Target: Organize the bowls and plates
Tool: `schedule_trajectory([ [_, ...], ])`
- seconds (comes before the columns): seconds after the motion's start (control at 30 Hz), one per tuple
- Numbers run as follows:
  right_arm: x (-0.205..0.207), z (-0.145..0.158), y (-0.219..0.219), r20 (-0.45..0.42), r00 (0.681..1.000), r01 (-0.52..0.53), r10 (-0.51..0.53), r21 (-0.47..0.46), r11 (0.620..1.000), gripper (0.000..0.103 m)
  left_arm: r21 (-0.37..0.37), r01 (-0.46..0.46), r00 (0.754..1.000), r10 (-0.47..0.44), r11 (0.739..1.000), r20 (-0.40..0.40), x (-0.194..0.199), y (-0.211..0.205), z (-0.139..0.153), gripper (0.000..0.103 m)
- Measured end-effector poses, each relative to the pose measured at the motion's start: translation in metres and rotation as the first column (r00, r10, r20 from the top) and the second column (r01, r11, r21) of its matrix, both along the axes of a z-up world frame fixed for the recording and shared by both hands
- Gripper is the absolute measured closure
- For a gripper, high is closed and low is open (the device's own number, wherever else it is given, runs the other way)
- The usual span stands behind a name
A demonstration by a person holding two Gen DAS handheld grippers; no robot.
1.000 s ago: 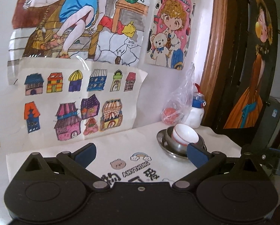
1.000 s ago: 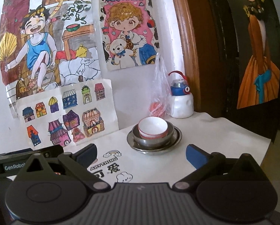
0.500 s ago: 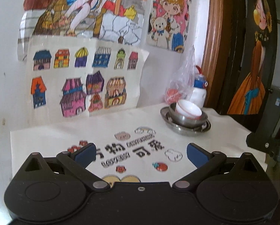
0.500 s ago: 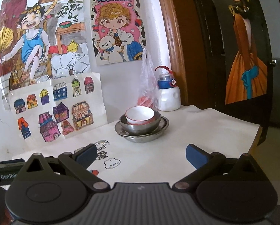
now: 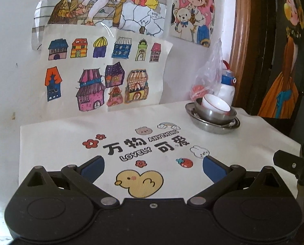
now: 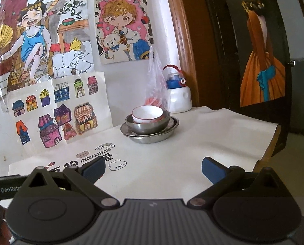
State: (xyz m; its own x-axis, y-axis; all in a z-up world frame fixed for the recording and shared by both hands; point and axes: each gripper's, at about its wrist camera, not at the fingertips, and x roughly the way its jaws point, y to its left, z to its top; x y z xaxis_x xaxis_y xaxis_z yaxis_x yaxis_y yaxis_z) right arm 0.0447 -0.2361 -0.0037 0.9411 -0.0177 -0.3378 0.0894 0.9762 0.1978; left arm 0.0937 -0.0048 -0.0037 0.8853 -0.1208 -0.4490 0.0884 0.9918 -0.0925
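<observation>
A white bowl with a red rim (image 6: 146, 114) (image 5: 216, 104) sits inside a steel bowl (image 6: 147, 125) (image 5: 215, 115), which rests on a steel plate (image 6: 152, 135) (image 5: 213, 124). The stack stands at the far right of the cloth-covered table. My left gripper (image 5: 153, 168) is open and empty over the near part of the cloth, well short of the stack. My right gripper (image 6: 153, 168) is likewise open and empty, with the stack ahead and slightly left of its middle.
A white bottle with a blue lid (image 6: 179, 97) and a clear plastic bag (image 6: 156, 87) stand against the wall behind the stack. Paper drawings (image 5: 103, 75) cover the wall. The table's right edge (image 6: 274, 140) drops off near a dark door (image 6: 260, 51).
Both grippers have pulled back from the stack and away from the wall, so more of the printed cloth shows. The stacked dishes have not moved. Both stay open.
</observation>
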Motion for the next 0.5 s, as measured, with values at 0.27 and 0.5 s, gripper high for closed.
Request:
schedule_trajectory([
  [0.27, -0.002, -0.006, -0.002, -0.016, 1.000, -0.001, 0.001, -0.005, 1.000, 0.000, 0.008, -0.004, 1.000, 0.004, 1.000, -0.026, -0.004, -0.002, -0.010, 0.001],
  [0.5, -0.001, -0.010, -0.002, -0.026, 1.000, -0.004, 0.004, -0.003, 1.000, 0.000, -0.003, -0.015, 0.999, 0.015, 1.000, -0.039, -0.007, -0.001, -0.014, 0.001],
])
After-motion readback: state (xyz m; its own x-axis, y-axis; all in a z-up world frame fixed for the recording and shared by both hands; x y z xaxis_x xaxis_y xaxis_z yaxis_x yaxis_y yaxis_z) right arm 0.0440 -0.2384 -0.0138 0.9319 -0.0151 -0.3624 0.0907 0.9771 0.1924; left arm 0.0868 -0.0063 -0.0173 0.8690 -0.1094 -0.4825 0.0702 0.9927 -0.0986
